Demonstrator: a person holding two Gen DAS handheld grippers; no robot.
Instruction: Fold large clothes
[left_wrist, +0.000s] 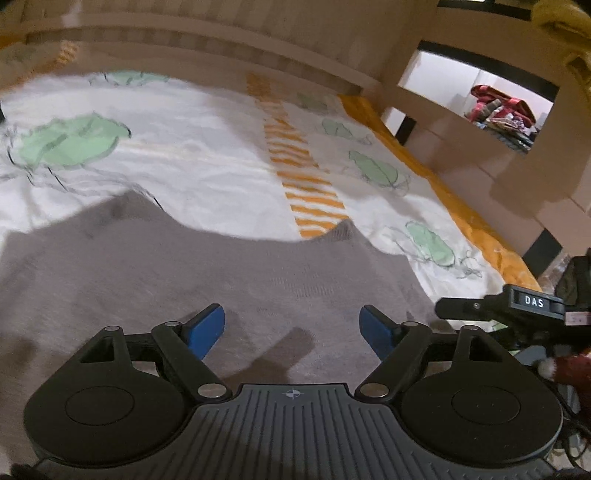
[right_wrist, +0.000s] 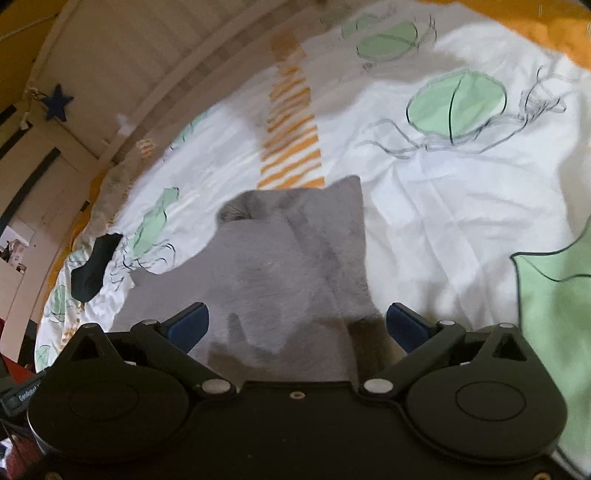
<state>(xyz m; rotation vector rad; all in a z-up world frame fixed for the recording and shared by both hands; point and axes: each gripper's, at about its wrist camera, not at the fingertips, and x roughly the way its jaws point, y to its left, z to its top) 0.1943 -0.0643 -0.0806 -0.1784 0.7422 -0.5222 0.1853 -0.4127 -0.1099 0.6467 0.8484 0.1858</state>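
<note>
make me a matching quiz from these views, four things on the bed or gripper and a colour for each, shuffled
Things:
1. large knit garment
2. small sock-like cloth on the bedsheet
3. left gripper finger pads
4. broken stripe band on the bedsheet

Colours:
A. orange
B. grey
C. blue
D. black

Pairs: 1-B, 2-D, 3-C, 4-A

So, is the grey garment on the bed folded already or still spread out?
Mostly spread: the grey garment lies flat over the bedsheet. In the right wrist view one part seems turned over. A finished fold: cannot tell.
</note>
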